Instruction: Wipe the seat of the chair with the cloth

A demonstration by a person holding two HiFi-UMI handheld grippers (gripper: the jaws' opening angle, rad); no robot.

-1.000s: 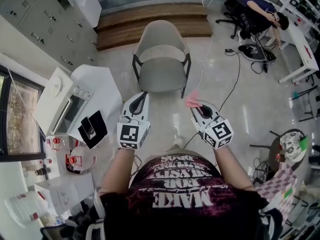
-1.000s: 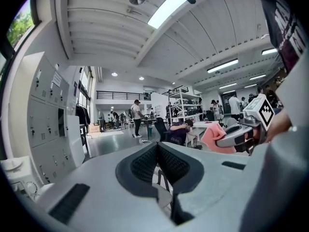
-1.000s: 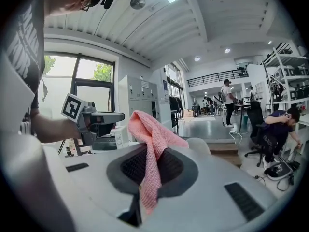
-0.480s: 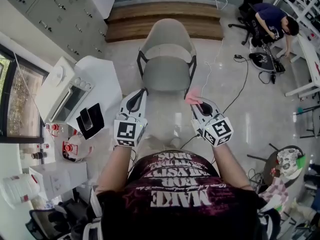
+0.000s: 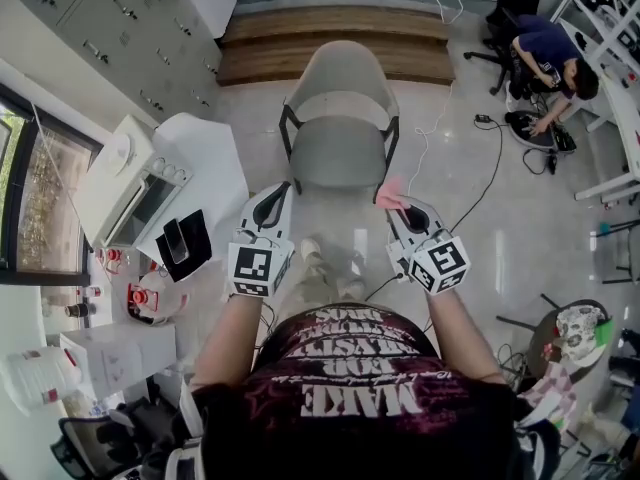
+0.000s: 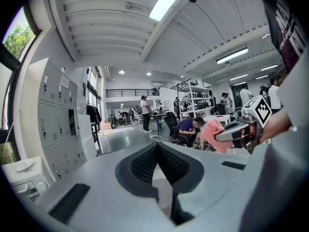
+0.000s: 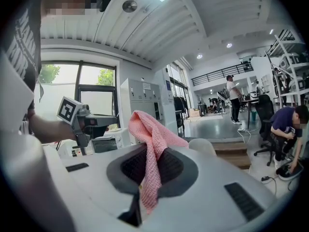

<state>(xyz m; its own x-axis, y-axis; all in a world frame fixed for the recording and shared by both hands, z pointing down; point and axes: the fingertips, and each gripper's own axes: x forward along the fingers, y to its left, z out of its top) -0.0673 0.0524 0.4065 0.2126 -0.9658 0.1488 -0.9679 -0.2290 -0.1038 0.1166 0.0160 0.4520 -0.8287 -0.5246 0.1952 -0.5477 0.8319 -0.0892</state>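
Observation:
A grey shell chair with a black frame stands ahead of me in the head view, its seat bare. A pink waffle cloth is pinched in my right gripper, which is shut on it just right of the seat's front corner; the cloth pokes out above the jaws. My left gripper hovers at the seat's front left corner, shut with nothing between its jaws. In the left gripper view the jaws meet, and the right gripper with its cloth shows at the right.
A white side table with a microwave and a black phone case stands to my left. Wooden steps lie behind the chair. A person crouches at the far right among cables and an office chair.
I have stepped closer to the chair; both grippers now sit nearer its front edge. The cloth stays clamped in the right gripper.

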